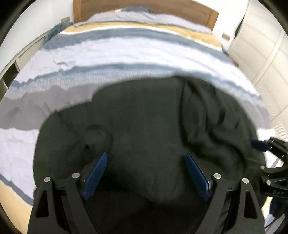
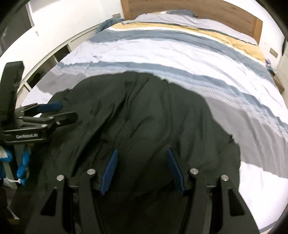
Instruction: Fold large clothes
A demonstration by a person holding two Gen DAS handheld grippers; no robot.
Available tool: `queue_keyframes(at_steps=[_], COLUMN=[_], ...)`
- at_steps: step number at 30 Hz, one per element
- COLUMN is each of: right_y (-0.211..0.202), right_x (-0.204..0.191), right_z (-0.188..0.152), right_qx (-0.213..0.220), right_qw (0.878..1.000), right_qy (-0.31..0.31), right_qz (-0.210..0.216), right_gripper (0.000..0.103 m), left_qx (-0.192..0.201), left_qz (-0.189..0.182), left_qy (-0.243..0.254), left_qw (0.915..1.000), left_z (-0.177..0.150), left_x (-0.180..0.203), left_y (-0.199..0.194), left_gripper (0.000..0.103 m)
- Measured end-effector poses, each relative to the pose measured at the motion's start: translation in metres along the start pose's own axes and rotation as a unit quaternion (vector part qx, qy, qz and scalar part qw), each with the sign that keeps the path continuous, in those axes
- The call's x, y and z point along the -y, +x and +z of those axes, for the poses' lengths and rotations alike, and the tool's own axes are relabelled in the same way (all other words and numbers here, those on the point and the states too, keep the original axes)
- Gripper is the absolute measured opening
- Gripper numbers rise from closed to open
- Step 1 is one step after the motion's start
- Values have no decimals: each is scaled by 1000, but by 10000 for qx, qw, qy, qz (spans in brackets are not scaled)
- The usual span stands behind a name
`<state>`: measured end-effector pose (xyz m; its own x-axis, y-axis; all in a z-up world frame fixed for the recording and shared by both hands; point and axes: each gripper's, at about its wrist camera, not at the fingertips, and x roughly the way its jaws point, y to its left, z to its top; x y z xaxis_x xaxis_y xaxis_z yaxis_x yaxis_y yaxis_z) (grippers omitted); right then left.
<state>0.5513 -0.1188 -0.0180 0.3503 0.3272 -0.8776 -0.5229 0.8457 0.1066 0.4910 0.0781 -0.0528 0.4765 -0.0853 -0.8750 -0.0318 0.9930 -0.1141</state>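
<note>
Left wrist view. Left gripper (image 1: 145,156): jaws standing spread wide, blue pads (image 1: 96,175) apart, nothing pinched; dark cloth lying in the gap between and beneath them. Dark garment (image 1: 144,117): lying rumpled straight ahead of the tool, bunching into a ridge of folds ahead and to the right. Striped duvet (image 1: 117,54): spreading beyond the garment, bands of white, blue-grey and tan. Wooden headboard (image 1: 86,10): showing at the far end. Right gripper (image 1: 259,144): entering at the right edge, one blue pad tip resting at the garment's right border; cannot tell its state from here. White wardrobe panels (image 1: 266,59): standing far right, seen only here.

Right wrist view. Right gripper (image 2: 142,156): jaws spread, blue pads (image 2: 109,172) parted, gripping nothing, dark cloth lying under and between them. Dark garment (image 2: 144,111): stretching ahead of the tool, long creases running away from it, its right edge lying against the grey band of the striped duvet (image 2: 180,54). Left gripper (image 2: 54,109): reaching in from the left, seen side-on over the garment's left edge. Low shelving with open cubbies (image 2: 54,52): running along the bed's left side, showing more fully here. Blue cloth bundle (image 2: 108,22): lying near the bed's far left corner. Wooden headboard (image 2: 198,7): closing the far end.
</note>
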Motion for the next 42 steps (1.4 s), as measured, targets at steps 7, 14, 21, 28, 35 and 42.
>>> queue_keyframes(at_steps=[7,14,21,28,35,42], right_y=[29,37,39,35,-31,-96], right_x=[8,5,-5,-17,-35,-69], right_z=[-28,-46,-61,-65,-94,-152], right_qx=[-126,359,755,897,832,870], right_qw=[9997,9992,9962,9930,9926,9913], right_qy=[191,50,-153,-217,189,205], right_qz=[-22,-136,-410,-742,-868,-966], right_gripper=[56,56,57,56,57,57], left_qx=[56,511,961,1320,1546,1935], left_qz=[133,210,355,649,948,919], left_qy=[16,165,212,242,469,509], left_qw=[9999,9983,9945,9888,9823,9755], left_z=[-24,-43,-60,-68,-113,-173], left_x=[3,7,11,16,37,49], left_y=[20,23,23,0,-84,-171], left_gripper=[87,88,88,88,88,90])
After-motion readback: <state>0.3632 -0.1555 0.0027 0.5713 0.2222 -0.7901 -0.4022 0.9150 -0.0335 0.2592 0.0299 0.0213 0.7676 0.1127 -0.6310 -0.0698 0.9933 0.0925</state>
